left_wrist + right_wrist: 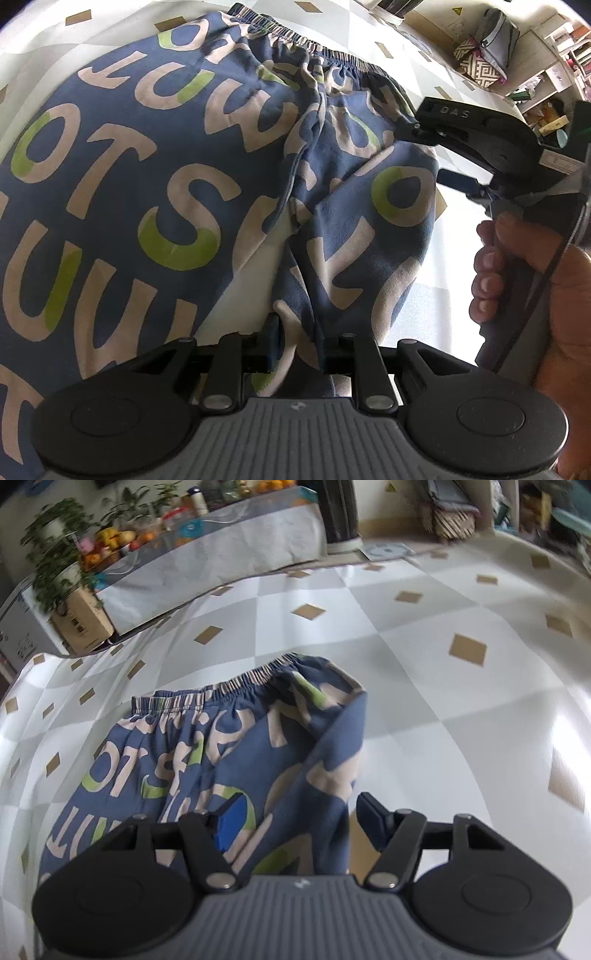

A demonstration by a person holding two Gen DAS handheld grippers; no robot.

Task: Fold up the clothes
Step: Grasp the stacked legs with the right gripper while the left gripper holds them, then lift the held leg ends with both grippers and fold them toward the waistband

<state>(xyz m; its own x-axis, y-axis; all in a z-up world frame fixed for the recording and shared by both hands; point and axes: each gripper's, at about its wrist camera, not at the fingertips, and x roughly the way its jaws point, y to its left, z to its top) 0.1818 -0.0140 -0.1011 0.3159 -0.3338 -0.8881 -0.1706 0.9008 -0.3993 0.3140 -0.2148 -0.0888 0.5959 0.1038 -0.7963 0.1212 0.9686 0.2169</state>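
We see the shorts [155, 192] spread on the tiled floor [424, 646]. Left claw [295, 350] grasps a hem at 6 o'clock; right claw [299, 823] is released, straddling a fold. Risk: cloth slipping, bunching.

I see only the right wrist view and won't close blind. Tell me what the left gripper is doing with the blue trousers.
Observer: The left gripper is shut on a bunched fold of the blue trousers, close to its camera.
Operator: Now describe my right gripper from that side.
Observer: The right gripper is open, its upper finger at the cloth's right edge, below the waistband.
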